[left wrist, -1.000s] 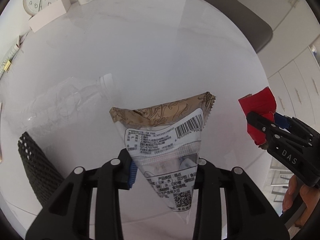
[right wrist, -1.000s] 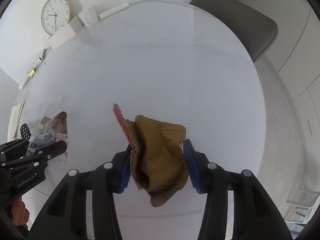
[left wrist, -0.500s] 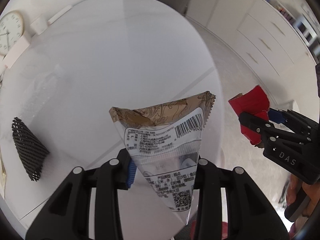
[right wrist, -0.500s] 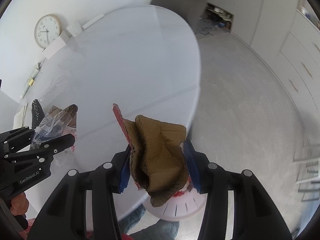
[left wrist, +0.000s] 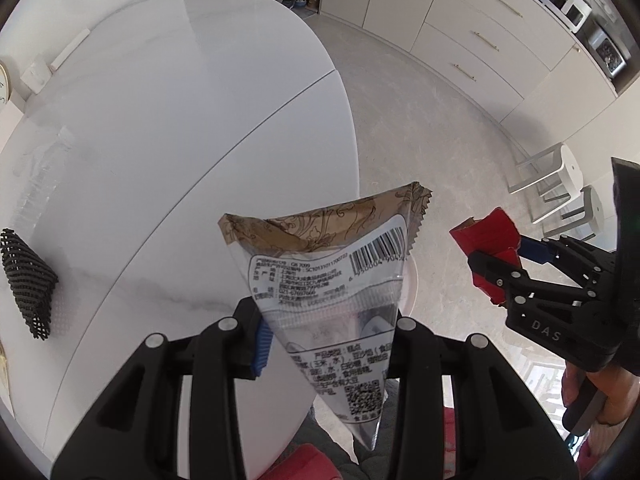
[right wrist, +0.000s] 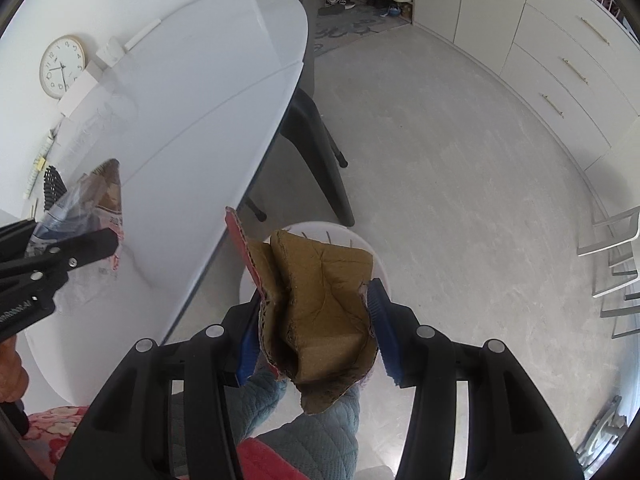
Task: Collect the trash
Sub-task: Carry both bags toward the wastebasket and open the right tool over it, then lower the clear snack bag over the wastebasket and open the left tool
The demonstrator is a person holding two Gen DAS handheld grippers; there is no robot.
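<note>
My left gripper (left wrist: 328, 336) is shut on a clear and brown snack wrapper (left wrist: 332, 276), held in the air past the white table's edge (left wrist: 344, 92). My right gripper (right wrist: 316, 328) is shut on a crumpled piece of red-backed brown cardboard (right wrist: 320, 308), held above a white bin (right wrist: 320, 228) on the floor by the table. The right gripper with the red cardboard (left wrist: 488, 240) also shows at the right of the left wrist view. The left gripper with the wrapper (right wrist: 100, 196) shows at the left of the right wrist view.
A black mesh object (left wrist: 28, 280) and a clear plastic bottle (left wrist: 40, 172) lie on the table. A dark chair (right wrist: 316, 136) stands beside the table. White drawers (left wrist: 480, 40) line the far wall. White stools (left wrist: 560, 176) stand at the right. A clock (right wrist: 62, 66) leans at the wall.
Both grippers have swung right, away from the tabletop and out over the floor, each still holding its item. The white bin has come into view under the right gripper.
</note>
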